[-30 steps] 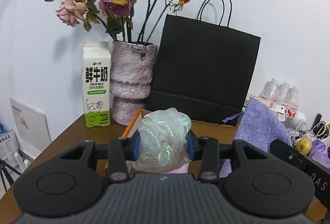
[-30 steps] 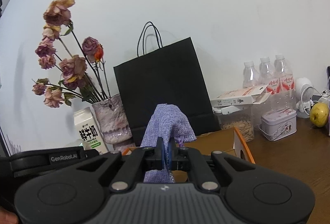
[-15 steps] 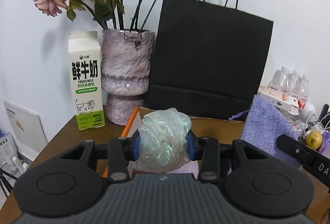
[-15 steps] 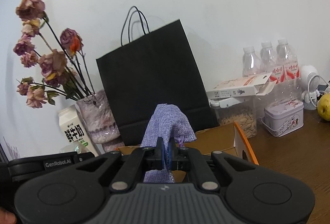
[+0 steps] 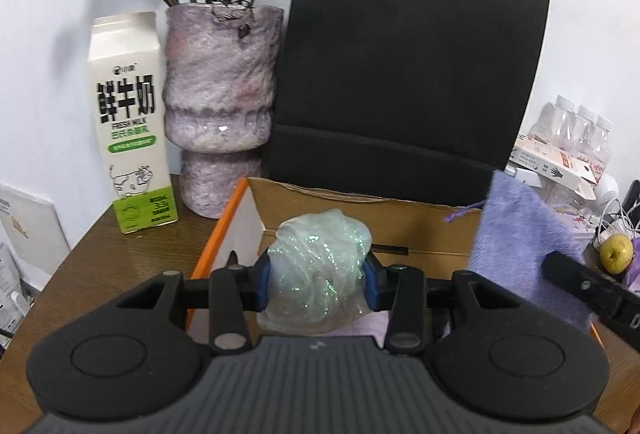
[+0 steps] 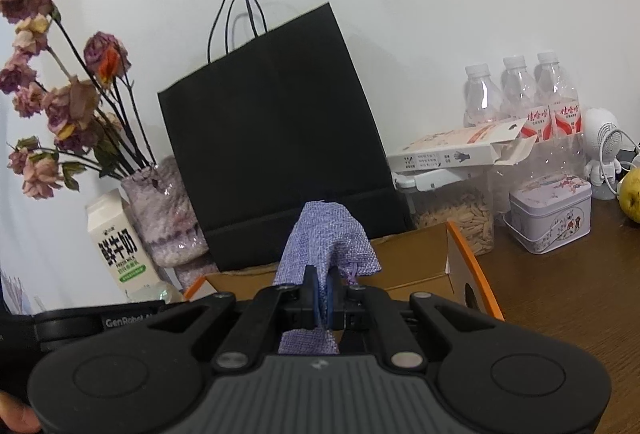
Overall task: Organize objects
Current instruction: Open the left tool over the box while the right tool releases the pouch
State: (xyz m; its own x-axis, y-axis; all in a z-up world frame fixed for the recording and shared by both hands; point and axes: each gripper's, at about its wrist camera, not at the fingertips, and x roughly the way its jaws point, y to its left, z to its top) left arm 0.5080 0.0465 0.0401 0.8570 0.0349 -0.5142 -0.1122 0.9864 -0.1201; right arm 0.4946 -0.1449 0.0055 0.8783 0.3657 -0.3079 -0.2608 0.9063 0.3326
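Iridescent green crinkly plastic bundle (image 5: 320,266) sits between the left gripper's (image 5: 318,276) blue pads, jaws opening, over the open orange-edged cardboard box (image 5: 400,230) near the wooden table's back edge. Alongside, the right gripper (image 6: 325,300) is clamped tight on a purple woven drawstring pouch (image 6: 326,238) above that box.

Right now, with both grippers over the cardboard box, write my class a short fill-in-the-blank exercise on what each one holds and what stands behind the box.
1. The left gripper, its jaws opening, has a shimmery ____ organza pouch between them.
2. The right gripper is shut on a ____ fabric pouch.
3. Behind the cardboard box stands a ____ paper bag.
4. The milk carton stands beside the ____ holding dried roses.

Missing words: green; purple; black; vase
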